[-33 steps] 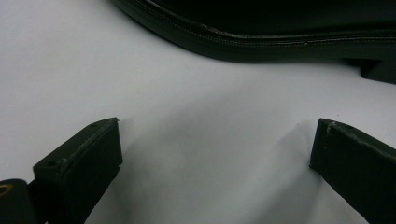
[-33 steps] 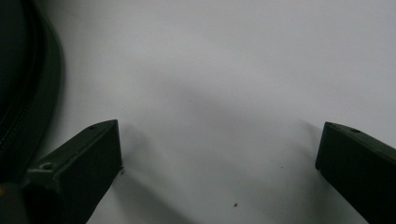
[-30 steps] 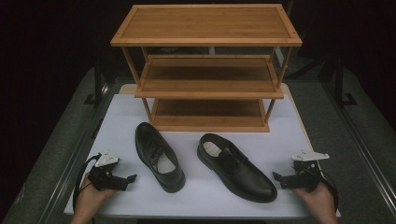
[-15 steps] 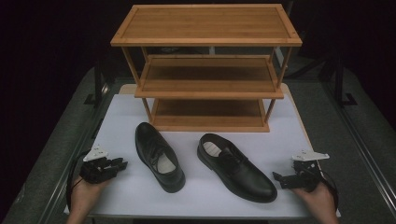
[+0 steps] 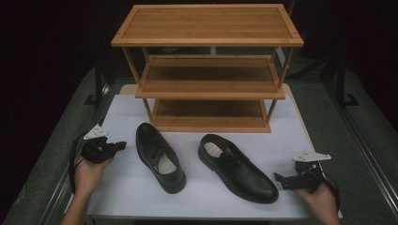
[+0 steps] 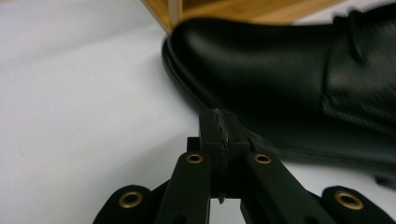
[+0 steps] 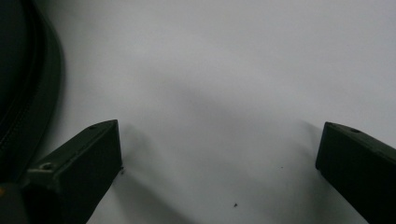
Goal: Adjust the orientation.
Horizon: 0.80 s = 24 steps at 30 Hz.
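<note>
Two shoes (image 5: 160, 156) (image 5: 237, 167) lie lengthwise, toes seemingly diverging; left gripper (image 5: 119, 146) jaws pressed together

Two shoes are lying side by side on the table (image 5: 117, 187), just before the rack (image 5: 209, 84): the left shoe (image 5: 160, 156) nearer it, the right shoe (image 5: 237, 167) (toe pointing toward the person) lying nearer the front edge. Grippers are flanking them.
</note>
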Tool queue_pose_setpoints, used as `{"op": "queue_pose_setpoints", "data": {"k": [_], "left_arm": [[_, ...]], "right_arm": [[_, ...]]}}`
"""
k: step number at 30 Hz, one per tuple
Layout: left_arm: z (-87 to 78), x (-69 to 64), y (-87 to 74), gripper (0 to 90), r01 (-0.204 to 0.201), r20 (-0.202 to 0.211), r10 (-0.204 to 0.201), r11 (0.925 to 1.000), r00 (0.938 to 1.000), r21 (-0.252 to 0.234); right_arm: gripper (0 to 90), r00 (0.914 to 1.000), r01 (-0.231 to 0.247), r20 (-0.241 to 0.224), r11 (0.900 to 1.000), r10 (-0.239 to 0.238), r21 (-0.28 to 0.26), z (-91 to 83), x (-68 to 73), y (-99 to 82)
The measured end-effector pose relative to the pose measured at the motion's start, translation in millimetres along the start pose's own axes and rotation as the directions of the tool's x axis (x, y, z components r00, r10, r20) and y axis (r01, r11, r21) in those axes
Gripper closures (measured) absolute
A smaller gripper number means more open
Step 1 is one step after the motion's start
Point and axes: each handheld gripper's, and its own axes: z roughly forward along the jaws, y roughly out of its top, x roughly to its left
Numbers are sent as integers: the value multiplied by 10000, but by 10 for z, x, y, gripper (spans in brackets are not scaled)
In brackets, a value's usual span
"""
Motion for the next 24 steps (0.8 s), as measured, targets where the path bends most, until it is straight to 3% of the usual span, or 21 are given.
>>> {"op": "queue_pose_setpoints", "data": {"k": [9,14,16,24], "left_arm": [[259,168,245,900,-83,-45,83,10000,10000,27],[477,272,373,900,-143,-301,148,9998,9994,157],[535,307,411,900,75,-130,-75,10000,9999,-7],[734,390,509,900,19,-537,-2,9995,9986,307]], "right_arm": [[0,10000,-30,-9,10000,30,-2,1,0,1],[0,10000,-31,-8,10000,31,-2,1,0,0],[0,10000,-28,-8,10000,28,-6,1,0,0],[0,10000,-33,-13,10000,33,-3,1,-1,0]]}}
